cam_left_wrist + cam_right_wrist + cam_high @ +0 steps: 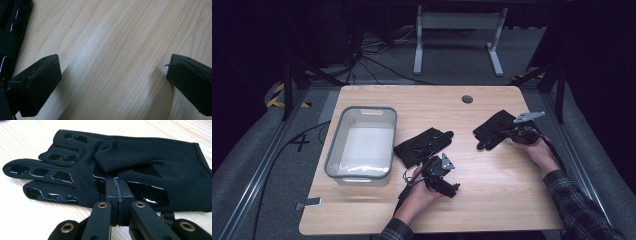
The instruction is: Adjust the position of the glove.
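**Right Gripper Clamped on Glove; Left Gripper Idle and Open**

The right gripper, at the right of the high view, has its jaws together on the palm of the right-hand glove. In the right gripper view the pads meet low in the centre of the frame, with a fold of black fabric raised just above them. Pinching the palm rather than a finger gives a grip near the glove's middle, so the fabric should hang evenly when raised. The glove lies flat on the table, its fingers pointing toward the left of that frame.

The left gripper rests low in the centre of the high view, held in the left hand. In the left gripper view its jaws stand wide apart, with only bare wood between them. The second glove lies just above this gripper in the high view and shows at the left edge of the left gripper view, close beside one jaw but not between the two.

The grey bin stands at the left of the high view, apart from both gloves. Judged from this layout, it is the probable destination, and the pinched glove must cross the table over the second glove to reach it.
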